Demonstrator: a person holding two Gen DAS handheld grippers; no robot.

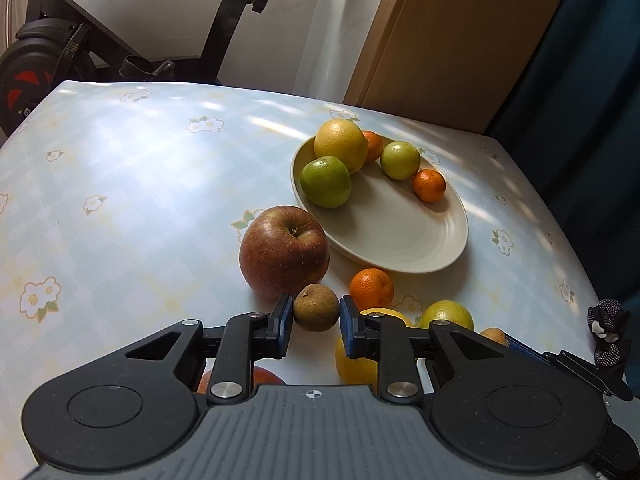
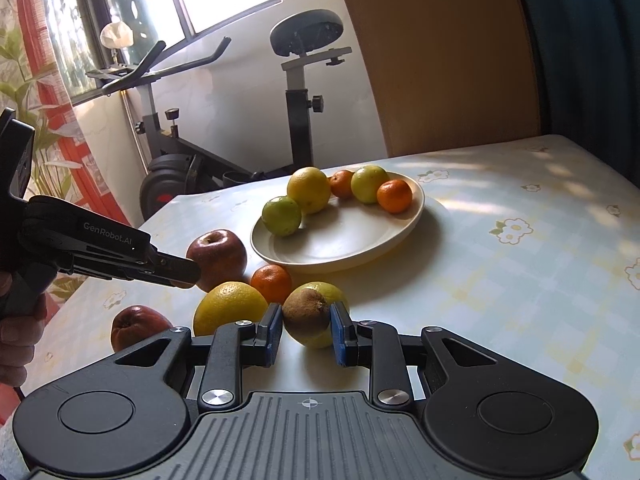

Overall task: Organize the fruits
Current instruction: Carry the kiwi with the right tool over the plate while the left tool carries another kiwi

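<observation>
Left wrist: jaws clamp brown fruit (image 1: 316, 307).

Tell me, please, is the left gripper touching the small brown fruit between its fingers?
Touching. In the left wrist view, both blue pads of the left gripper press against the sides of the small brown fruit, with no gap visible on either side.

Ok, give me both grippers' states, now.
Left gripper: shut on a small brown fruit.
Right gripper: shut on another brown fruit.
</observation>
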